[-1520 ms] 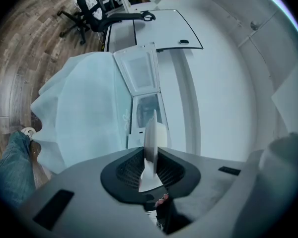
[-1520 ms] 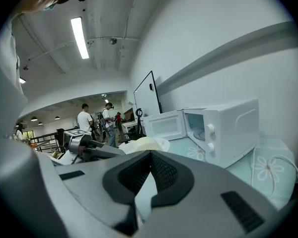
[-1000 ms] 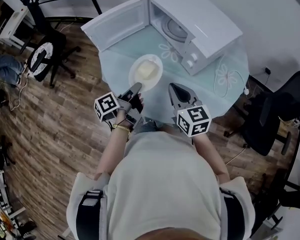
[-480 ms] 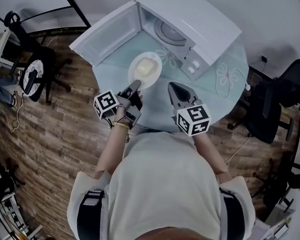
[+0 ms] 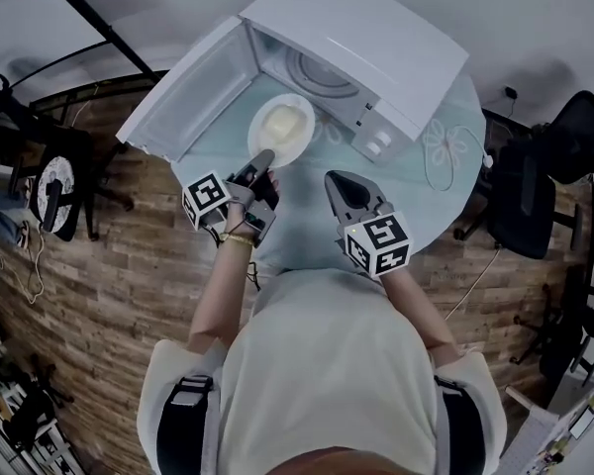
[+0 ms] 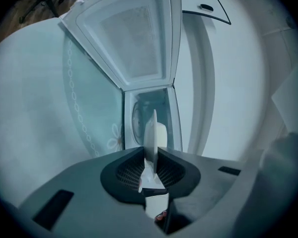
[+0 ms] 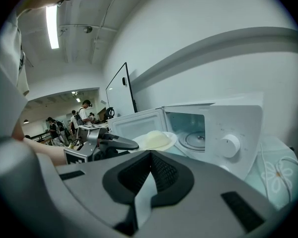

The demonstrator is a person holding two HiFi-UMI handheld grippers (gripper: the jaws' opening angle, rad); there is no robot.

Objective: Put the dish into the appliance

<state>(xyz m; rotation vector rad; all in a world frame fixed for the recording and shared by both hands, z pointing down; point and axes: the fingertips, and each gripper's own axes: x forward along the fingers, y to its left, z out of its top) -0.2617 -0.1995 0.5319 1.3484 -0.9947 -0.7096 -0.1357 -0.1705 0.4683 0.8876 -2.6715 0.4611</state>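
White dish (image 5: 282,129) clamped in L gripper (image 5: 263,157) fingers before open microwave (image 5: 376,47); R gripper (image 5: 335,179) fingers clenched, empty.

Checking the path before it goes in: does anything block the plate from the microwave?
Nothing visible. The door is swung wide open, and the plate, gripped by the left gripper, is right at the open microwave.

dish (image 5: 282,127): before microwave (image 5: 376,38), seemingly above table (image 5: 445,181) | microwave: on table
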